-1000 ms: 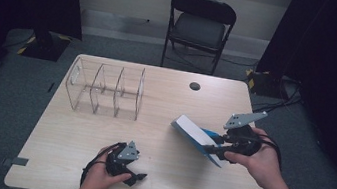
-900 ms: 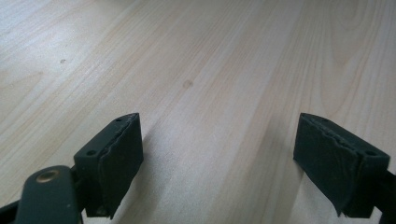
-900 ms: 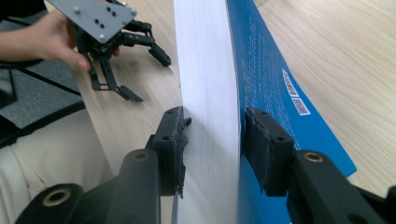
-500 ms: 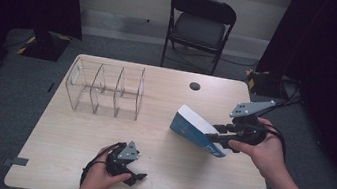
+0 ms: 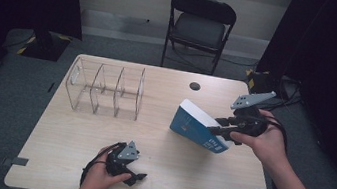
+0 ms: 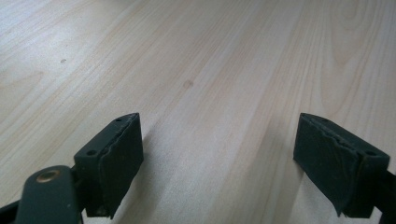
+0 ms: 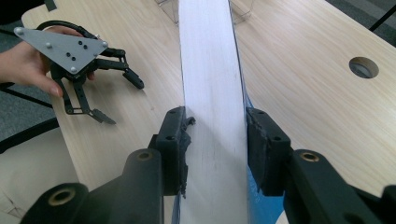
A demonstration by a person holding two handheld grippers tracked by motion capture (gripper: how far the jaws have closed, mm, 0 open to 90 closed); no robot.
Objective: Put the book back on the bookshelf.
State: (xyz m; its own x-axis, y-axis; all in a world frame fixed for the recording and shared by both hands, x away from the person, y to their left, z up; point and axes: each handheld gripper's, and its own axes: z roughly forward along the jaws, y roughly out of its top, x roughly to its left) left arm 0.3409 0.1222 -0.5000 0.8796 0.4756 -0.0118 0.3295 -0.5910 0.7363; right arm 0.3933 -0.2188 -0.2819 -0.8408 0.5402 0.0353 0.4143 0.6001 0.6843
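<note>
The right claw (image 5: pixel 215 130) pinches a blue-and-white book (image 5: pixel 198 127) tilted above the pale wooden bench (image 5: pixel 169 175), its long axis pointing left toward the clear acrylic divider rack (image 5: pixel 105 89).

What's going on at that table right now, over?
Right gripper clamped on blue book, tilted above table. Left gripper open, empty, resting on table. Clear organizer unobstructed.

Blue book (image 5: pixel 199 129) with white page edges — pale wood-grain table (image 5: pixel 154 173) — black tongs (image 7: pixel 215 140), clear organizer (image 5: pixel 104 89).
</note>
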